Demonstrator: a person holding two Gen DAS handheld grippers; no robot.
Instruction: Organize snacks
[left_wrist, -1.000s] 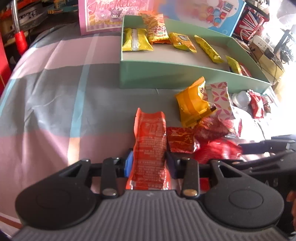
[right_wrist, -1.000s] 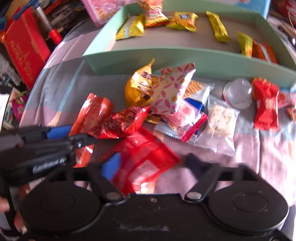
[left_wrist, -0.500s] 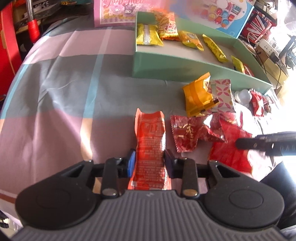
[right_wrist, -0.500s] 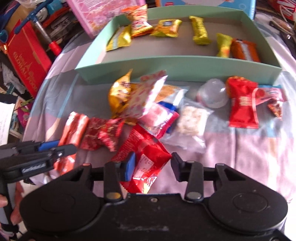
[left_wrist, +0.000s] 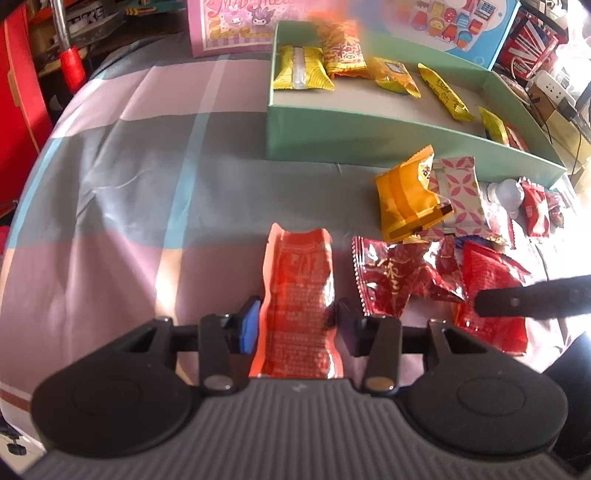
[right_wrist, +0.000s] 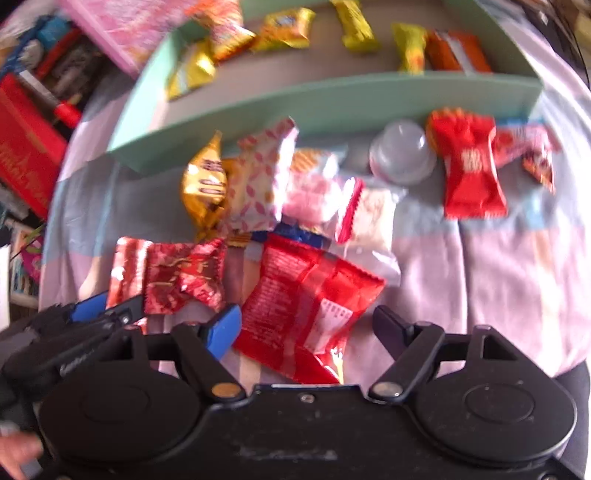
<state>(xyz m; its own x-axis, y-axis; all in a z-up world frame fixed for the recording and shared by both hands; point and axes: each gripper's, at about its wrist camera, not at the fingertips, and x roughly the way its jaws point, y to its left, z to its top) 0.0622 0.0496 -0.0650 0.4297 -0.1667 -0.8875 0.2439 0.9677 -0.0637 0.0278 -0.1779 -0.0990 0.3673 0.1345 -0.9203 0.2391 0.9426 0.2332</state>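
A long orange-red packet (left_wrist: 295, 280) lies flat on the striped cloth between the fingers of my left gripper (left_wrist: 297, 325). Its jaws are opening, and the pads stand just off the packet's edges. To its right lies a crinkled dark red packet (left_wrist: 391, 277). My right gripper (right_wrist: 306, 328) stands over a bright red packet (right_wrist: 306, 295); its jaws are opening wide and neither pad presses the wrapper. One right finger (left_wrist: 532, 301) pokes into the left wrist view. The teal box (left_wrist: 351, 136) behind holds several yellow and orange snacks.
A loose pile sits before the box: a gold packet (left_wrist: 402, 195), a pink patterned packet (left_wrist: 461, 192), a clear jelly cup (right_wrist: 402, 155) and a red packet (right_wrist: 469, 170). A pink carton (left_wrist: 236, 26) and red clutter border the cloth at the far left.
The left pads have drawn apart off the orange-red packet. The right jaws narrowed around the bright red packet half a second ago and now stand wide; the right view has rolled.
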